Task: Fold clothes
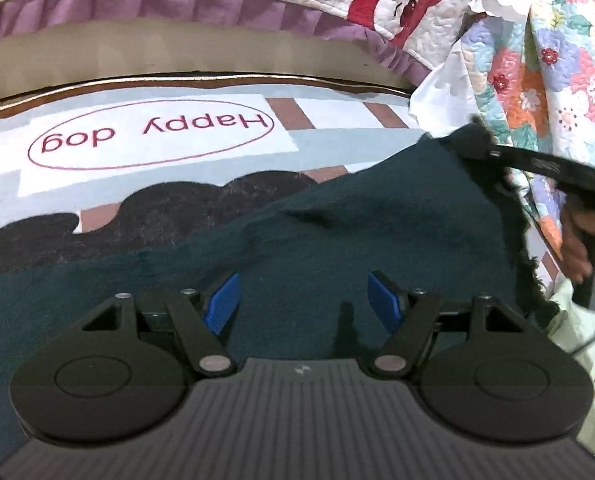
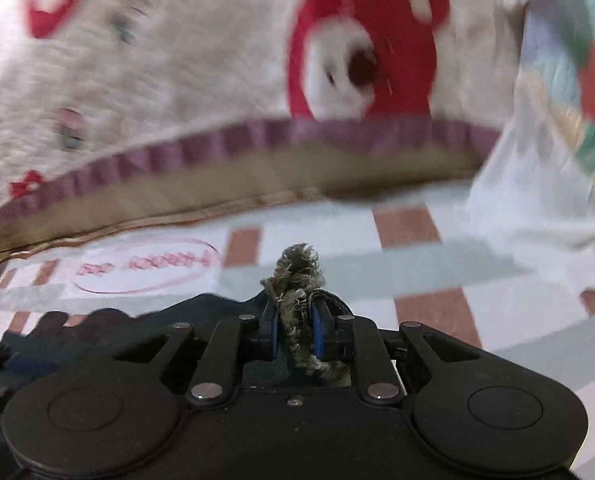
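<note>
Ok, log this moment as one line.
left gripper: open over dark cloth | right gripper: shut on cloth corner | rug beneath

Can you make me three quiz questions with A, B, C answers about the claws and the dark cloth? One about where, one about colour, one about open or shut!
1. Where does the dark cloth lie?
A. On the Happy dog mat
B. In a basket
C. On a chair

2. What colour are the pads on the left claw?
A. Yellow
B. Blue
C. White

3. How is the right claw?
A. Wide open
B. Out of sight
C. Shut on the cloth's frayed edge

Answers:
1 A, the cloth spreads over the Happy dog mat.
2 B, both pads show bright blue.
3 C, its fingers pinch a tuft of frayed edge, while the left claw stands open above the cloth.
</note>
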`<state>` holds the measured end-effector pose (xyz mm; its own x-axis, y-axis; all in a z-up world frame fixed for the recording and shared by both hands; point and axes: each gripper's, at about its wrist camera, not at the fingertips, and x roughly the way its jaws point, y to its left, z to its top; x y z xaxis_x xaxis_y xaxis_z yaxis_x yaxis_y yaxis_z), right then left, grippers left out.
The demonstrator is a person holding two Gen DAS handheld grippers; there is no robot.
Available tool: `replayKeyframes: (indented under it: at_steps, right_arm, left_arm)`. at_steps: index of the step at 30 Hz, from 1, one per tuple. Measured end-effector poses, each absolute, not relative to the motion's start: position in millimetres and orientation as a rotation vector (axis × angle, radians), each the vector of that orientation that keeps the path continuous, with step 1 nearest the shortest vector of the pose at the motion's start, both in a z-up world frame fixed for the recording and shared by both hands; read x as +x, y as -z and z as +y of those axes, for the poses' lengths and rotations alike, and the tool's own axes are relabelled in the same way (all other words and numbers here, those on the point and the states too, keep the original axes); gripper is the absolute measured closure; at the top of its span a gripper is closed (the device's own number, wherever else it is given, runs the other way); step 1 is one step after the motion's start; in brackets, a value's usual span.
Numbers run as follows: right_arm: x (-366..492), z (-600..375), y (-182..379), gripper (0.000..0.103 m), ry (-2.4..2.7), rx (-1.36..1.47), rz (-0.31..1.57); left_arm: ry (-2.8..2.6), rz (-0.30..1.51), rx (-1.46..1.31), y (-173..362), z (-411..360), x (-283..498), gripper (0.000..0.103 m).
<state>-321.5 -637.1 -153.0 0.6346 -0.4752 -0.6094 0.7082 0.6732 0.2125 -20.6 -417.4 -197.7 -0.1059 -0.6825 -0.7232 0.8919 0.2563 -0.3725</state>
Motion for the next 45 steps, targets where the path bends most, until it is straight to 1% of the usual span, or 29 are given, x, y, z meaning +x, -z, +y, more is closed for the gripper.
replayKeyframes:
  at_steps: [2, 4, 7, 11, 16, 17, 19, 20, 23, 27, 28, 30, 32, 33, 34, 35, 36, 37, 39, 42, 45]
  right_arm:
    - [-328, -609, 147, 0.084, 0.715, 0.398, 0.497]
    - [-330, -584, 143, 0.084, 0.706, 0.367, 0.473]
    - [-323, -557, 150, 0.084, 0.741, 0.271, 0.495]
    - [-321, -544, 154, 0.084, 0.755, 0.317, 0.455]
    - [-333, -513, 152, 0.084, 0.774, 0.329, 0.430]
    - [-334, -510, 155, 0.085, 0.748, 0.352, 0.446]
    - [-333, -503, 164, 0.097, 0.702, 0.379, 0.492]
    - [-330, -500, 169, 0.098, 0.680, 0.385, 0.518]
    - [-318, -491, 178, 0.100, 0.550, 0.421, 0.578]
    - [-289, -472, 190, 0.099, 0.355, 0.391, 0.724]
    - [-284, -469, 192, 0.096, 0.347, 0.371, 0.744]
    - [-275, -462, 194, 0.094, 0.339, 0.338, 0.776]
    - [-284, -469, 181, 0.094, 0.414, 0.378, 0.706]
    - [-293, -476, 170, 0.088, 0.458, 0.397, 0.654]
    - [-302, -483, 159, 0.071, 0.507, 0.418, 0.601]
    - [-312, -495, 146, 0.061, 0.582, 0.451, 0.547]
    - [-322, -507, 134, 0.047, 0.658, 0.486, 0.493]
    - [-332, -521, 125, 0.046, 0.733, 0.547, 0.453]
    - [-351, -558, 121, 0.046, 0.834, 0.717, 0.457]
    - [-367, -603, 152, 0.045, 0.932, 0.964, 0.585]
    - [-377, -623, 185, 0.045, 0.892, 1.113, 0.497]
  left_arm:
    - [1.357, 1.000, 0.239, 198, -414, -21, 0.033]
    - [1.357, 1.014, 0.153, 198, -409, -19, 0.033]
    - [1.352, 1.063, 0.012, 199, -403, -12, 0.033]
    - [1.377, 1.122, -0.088, 199, -400, -9, 0.033]
    - [1.384, 1.131, -0.153, 198, -394, -10, 0.033]
    - [1.385, 1.136, -0.155, 199, -393, -11, 0.033]
    - [1.388, 1.159, -0.153, 201, -392, -13, 0.033]
    - [1.389, 1.169, -0.151, 202, -392, -14, 0.033]
    - [1.405, 1.183, -0.126, 203, -391, -19, 0.033]
    - [1.436, 1.210, -0.085, 207, -395, -29, 0.033]
    - [1.431, 1.215, -0.072, 208, -396, -31, 0.033]
    - [1.418, 1.222, -0.049, 211, -395, -33, 0.033]
    - [1.409, 1.221, -0.034, 212, -392, -31, 0.033]
    - [1.403, 1.216, -0.025, 212, -391, -30, 0.033]
    - [1.397, 1.210, -0.016, 211, -390, -28, 0.033]
    - [1.395, 1.202, -0.007, 209, -389, -26, 0.033]
    - [1.395, 1.194, 0.002, 207, -388, -23, 0.033]
    - [1.395, 1.188, 0.010, 205, -388, -21, 0.033]
    - [1.401, 1.171, 0.022, 201, -387, -18, 0.033]
    - [1.404, 1.136, 0.040, 196, -381, -10, 0.035]
    - [1.389, 1.122, 0.049, 197, -375, 1, 0.040]
